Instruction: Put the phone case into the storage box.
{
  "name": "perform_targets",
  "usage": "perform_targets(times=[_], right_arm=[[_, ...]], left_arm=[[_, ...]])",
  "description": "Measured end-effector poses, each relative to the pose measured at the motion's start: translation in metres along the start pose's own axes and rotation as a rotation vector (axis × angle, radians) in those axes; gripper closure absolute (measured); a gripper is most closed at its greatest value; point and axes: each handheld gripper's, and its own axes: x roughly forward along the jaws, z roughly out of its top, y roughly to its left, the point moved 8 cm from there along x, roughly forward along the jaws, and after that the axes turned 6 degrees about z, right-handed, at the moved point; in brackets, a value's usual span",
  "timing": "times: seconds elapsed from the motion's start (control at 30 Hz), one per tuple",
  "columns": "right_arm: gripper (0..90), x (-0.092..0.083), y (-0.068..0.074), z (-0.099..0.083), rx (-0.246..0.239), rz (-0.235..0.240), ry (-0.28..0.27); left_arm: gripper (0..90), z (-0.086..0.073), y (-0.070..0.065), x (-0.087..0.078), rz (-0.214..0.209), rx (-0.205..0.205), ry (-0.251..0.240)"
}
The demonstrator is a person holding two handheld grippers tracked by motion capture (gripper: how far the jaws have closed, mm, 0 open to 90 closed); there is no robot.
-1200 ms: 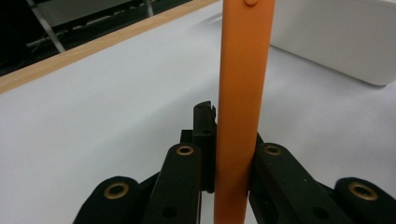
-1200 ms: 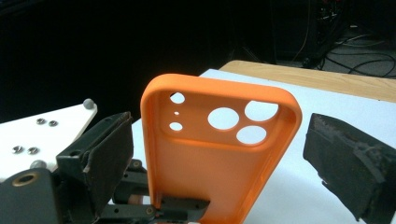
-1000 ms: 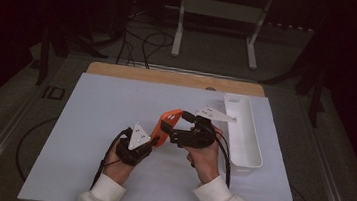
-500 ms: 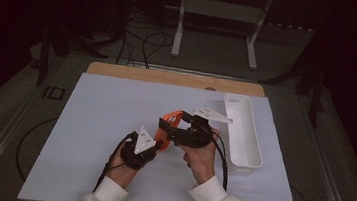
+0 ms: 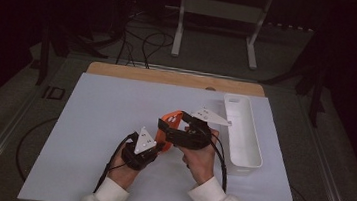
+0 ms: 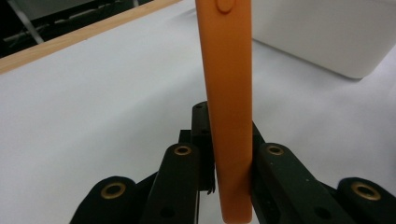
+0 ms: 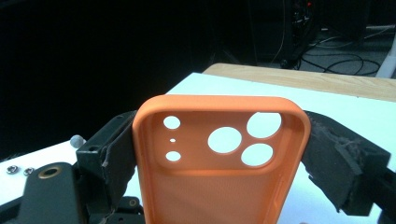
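Observation:
An orange phone case is held above the white mat between both hands. My left gripper is shut on the case's thin lower edge. In the left gripper view the case rises edge-on between the black jaws. My right gripper spans the case's width from the right. Its jaws have just been closing, and the foam pads now press on both long sides of the case. The camera cut-outs face that gripper's camera.
A long white tray lies on the mat just right of the right hand. The white mat covers the table, with a wooden strip at its far edge. Cables and a stand sit on the dark floor beyond.
Both hands have drifted slightly toward the near edge with the case still between them. The right gripper sits a little closer around the case.

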Motion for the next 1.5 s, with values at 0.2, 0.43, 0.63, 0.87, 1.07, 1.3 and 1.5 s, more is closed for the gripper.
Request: perform_targets(times=[0.2,0.43,0.63,0.87,1.07,1.3,1.5], right_arm=[[15.8,-0.0003,-0.0026,-0.0025,0.011,-0.002,-0.014],[15.6,-0.0007,-0.0029,-0.0031,0.008,-0.014,-0.026],[16.4,-0.0012,-0.0019,-0.003,-0.008,-0.018,-0.021],[16.8,-0.0012,-0.001,-0.0027,-0.013,-0.02,-0.013],[16.9,-0.0002,-0.0001,-0.0031,-0.021,-0.023,-0.012],[16.9,0.0003,0.0004,-0.0026,-0.026,-0.026,-0.014],[16.8,-0.0004,-0.0006,-0.0026,-0.024,-0.033,-0.014]], left_arm=[[84.2,-0.0005,-0.0024,0.0017,-0.008,-0.007,0.007],[84.1,0.0003,-0.0039,0.0018,-0.023,-0.022,0.009],[84.0,0.0001,-0.0049,0.0024,-0.03,-0.028,0.009],[83.3,-0.0004,-0.0046,0.0023,-0.037,-0.018,0.011],[78.3,-0.0005,-0.0048,0.0015,-0.042,-0.006,0.008],[59.7,0.0002,-0.0028,0.0001,-0.071,-0.03,0.006],[41.8,0.0016,-0.0013,-0.0009,-0.081,-0.05,-0.004]])
